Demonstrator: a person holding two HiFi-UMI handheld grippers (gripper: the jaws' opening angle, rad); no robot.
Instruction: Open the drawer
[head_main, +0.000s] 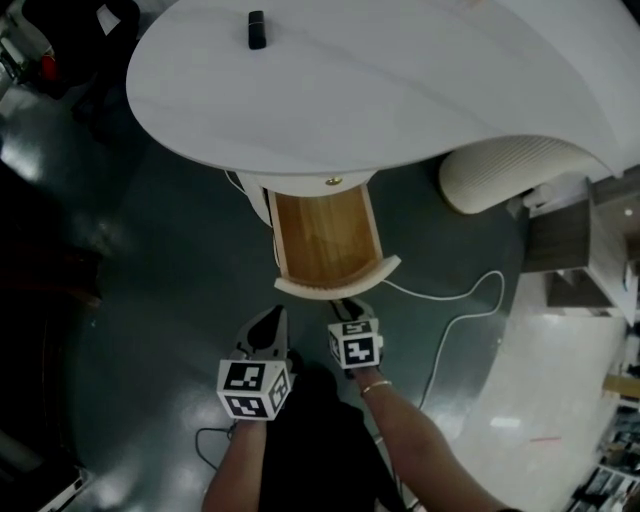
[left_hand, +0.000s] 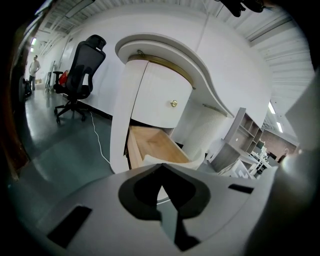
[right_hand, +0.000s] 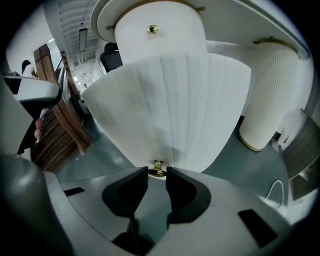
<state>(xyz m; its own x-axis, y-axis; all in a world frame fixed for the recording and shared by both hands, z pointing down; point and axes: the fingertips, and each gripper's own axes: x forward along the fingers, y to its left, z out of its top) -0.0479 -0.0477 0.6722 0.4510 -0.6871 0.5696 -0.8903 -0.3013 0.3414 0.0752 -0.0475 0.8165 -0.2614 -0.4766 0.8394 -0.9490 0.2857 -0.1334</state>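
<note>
Already we find the drawer (head_main: 322, 235) pulled well out beneath the worktop (head_main: 400, 80). Right gripper (right_hand: 157, 172) fingers clamp its brass knob (right_hand: 158, 166). Left gripper (left_hand: 161, 172) fingers are together, empty. Little travel seems left.

Drawer knob (right_hand: 158, 170) half hidden by fingers (right_hand: 129, 192), black object (head_main: 257, 29) unidentifiable

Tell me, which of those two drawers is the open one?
The lower drawer: it stands pulled out, showing its wooden inside, with the right gripper clamped on its brass knob. The upper drawer sits flush and shut.
</note>
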